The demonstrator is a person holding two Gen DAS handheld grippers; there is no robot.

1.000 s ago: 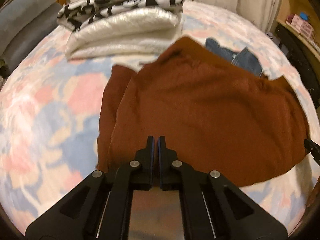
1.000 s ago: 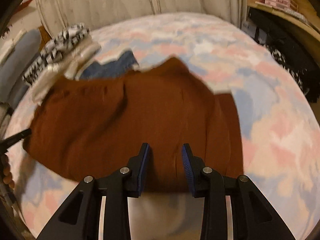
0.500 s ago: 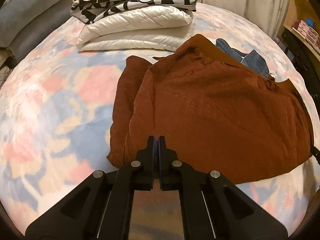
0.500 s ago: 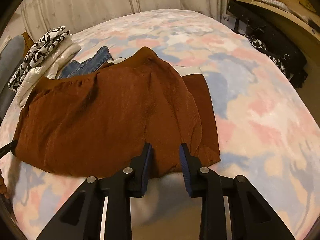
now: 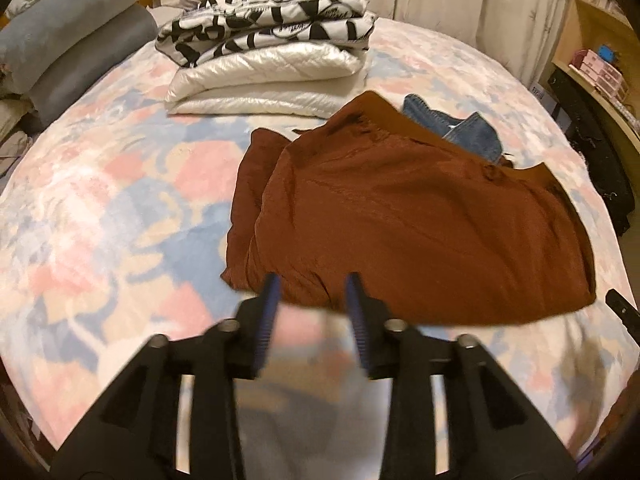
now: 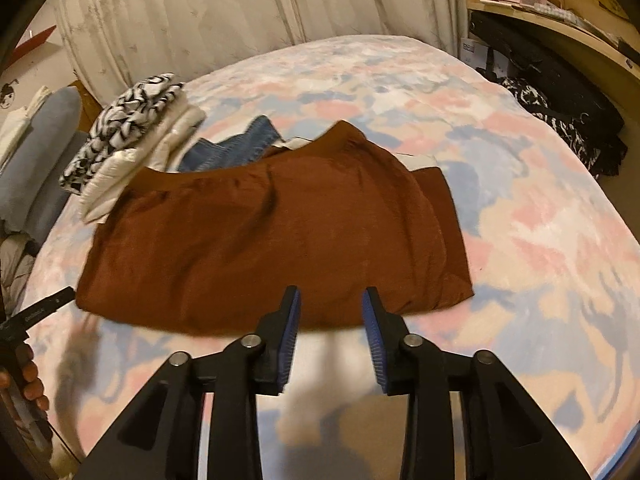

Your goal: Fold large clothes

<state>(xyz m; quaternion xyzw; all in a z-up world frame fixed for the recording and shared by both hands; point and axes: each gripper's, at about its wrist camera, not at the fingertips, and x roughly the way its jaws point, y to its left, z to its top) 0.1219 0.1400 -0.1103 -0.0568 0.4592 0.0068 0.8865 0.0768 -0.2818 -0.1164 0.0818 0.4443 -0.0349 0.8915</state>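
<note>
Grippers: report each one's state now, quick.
Left gripper: open, holding nothing, at the near edge of the rust-brown garment.
Right gripper: open, holding nothing, at that same edge.

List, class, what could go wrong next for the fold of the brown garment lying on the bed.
1. Both tools, left and right, are open and off the garment, so its rumpled left layers may set crooked.
2. Its far edge overlaps the jeans; another fold might drag them along.
3. The near edge lies close to the bed edge and could slide off.
</note>
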